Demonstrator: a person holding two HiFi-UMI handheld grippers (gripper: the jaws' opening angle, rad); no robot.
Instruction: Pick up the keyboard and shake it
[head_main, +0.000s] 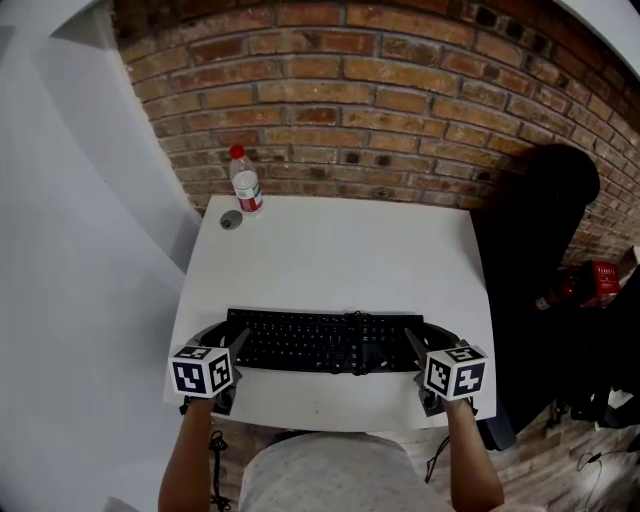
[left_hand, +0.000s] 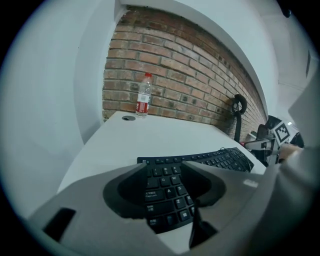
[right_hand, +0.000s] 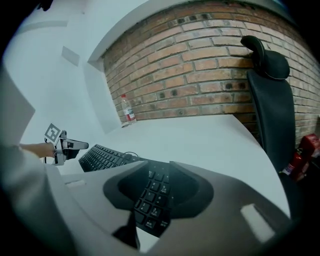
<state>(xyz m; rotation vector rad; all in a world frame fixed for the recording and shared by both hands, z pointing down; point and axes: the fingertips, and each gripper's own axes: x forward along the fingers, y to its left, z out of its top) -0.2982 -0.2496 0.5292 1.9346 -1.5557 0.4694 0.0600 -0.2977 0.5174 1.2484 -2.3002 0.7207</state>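
A black keyboard lies flat on the white table, close to its near edge. My left gripper is at the keyboard's left end and my right gripper at its right end. In the left gripper view the jaws of the left gripper stand apart, and the keyboard shows in the gap with its keys running off to the right. In the right gripper view the right gripper also has its jaws apart over the keyboard. Neither pair of pads visibly presses on it.
A clear water bottle with a red cap stands at the table's far left corner, with a small round grey disc beside it. A brick wall runs behind. A black office chair stands right of the table, with a red object on the floor beyond.
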